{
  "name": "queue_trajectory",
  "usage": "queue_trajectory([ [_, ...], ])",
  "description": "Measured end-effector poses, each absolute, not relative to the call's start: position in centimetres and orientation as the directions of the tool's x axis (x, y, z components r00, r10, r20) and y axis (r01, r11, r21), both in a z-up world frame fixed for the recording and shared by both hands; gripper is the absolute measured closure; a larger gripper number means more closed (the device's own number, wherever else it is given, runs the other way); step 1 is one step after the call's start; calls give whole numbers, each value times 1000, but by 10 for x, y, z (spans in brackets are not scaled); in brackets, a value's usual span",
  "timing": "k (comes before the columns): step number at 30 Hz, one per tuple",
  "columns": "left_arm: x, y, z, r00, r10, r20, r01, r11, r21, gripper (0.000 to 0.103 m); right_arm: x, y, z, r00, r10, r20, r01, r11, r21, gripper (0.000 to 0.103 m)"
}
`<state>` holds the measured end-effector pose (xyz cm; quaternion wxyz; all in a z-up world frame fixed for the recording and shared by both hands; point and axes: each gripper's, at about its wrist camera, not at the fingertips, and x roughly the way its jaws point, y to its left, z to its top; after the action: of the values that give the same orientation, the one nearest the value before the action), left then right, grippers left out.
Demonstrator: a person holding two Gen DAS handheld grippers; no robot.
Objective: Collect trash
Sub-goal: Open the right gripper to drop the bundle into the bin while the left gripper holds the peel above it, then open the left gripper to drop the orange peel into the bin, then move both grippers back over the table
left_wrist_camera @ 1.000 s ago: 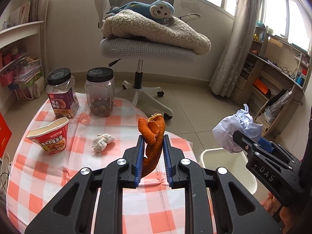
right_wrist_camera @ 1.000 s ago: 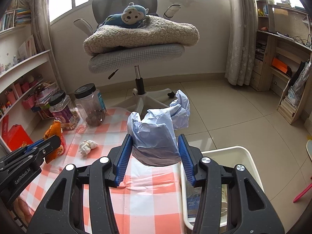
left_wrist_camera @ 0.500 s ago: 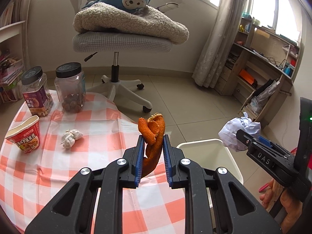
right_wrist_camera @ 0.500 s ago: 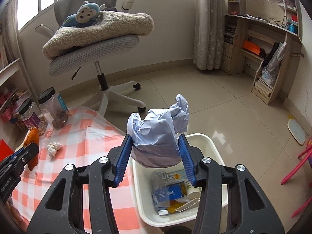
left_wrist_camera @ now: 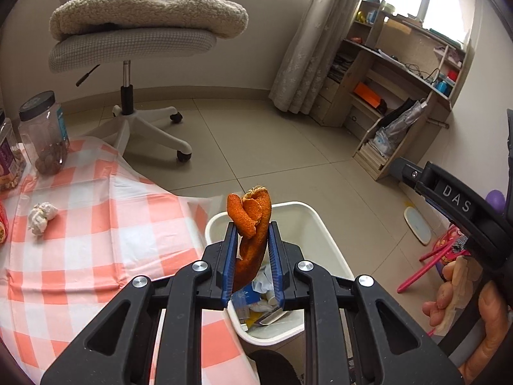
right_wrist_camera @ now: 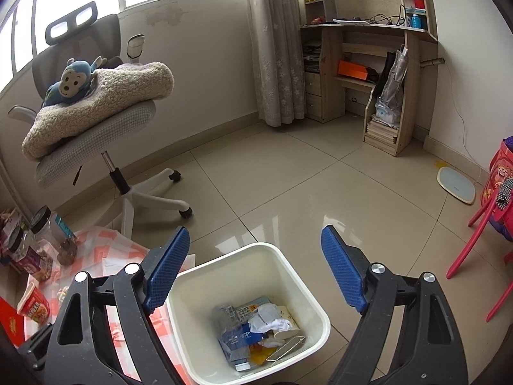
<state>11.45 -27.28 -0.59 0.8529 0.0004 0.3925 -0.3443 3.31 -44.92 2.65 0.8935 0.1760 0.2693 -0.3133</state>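
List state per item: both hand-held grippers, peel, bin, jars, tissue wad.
left hand-held gripper: shut on orange peel
right hand-held gripper: jaws just opened, empty
trash bin: open-topped, partly filled
two jars: lidded, upright
tissue wad: lying on the tablecloth

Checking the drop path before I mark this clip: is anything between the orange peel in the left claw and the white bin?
Nothing visible blocks it. The left claw grips the orange peel right over the open white bin, which holds trash only at the bottom. The right claw hangs open and empty.
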Motion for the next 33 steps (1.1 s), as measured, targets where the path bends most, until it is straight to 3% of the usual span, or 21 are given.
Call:
queue_trajectory([
  [5,112,-296,-12,406,-611,-680,598,740,-308,83,23,-461,31,649,-500,-573,688,708,160,16],
  [7,114,-303,-14,374,-621,-689,603,727,-328,70,21,-465,32,641,-517,-568,701,695,158,14],
  [8,114,-305,-14,364,-626,-689,604,722,-337,56,20,-467,32,637,-523,-566,706,690,158,14],
  [9,114,-305,-14,365,-628,-687,605,721,-338,50,19,-468,32,635,-525,-567,709,687,158,14],
  [12,113,-299,-8,394,-617,-681,606,732,-313,44,18,-469,31,633,-525,-569,712,683,162,13],
  [19,117,-266,13,538,-545,-643,561,801,-210,35,26,-446,34,640,-542,-544,698,706,118,7],
  [26,120,-225,33,719,-401,-567,438,896,-78,16,39,-409,34,672,-511,-536,648,756,92,7],
  [33,128,-185,35,796,-289,-532,317,947,-40,10,56,-366,34,701,-493,-515,593,805,36,7],
])
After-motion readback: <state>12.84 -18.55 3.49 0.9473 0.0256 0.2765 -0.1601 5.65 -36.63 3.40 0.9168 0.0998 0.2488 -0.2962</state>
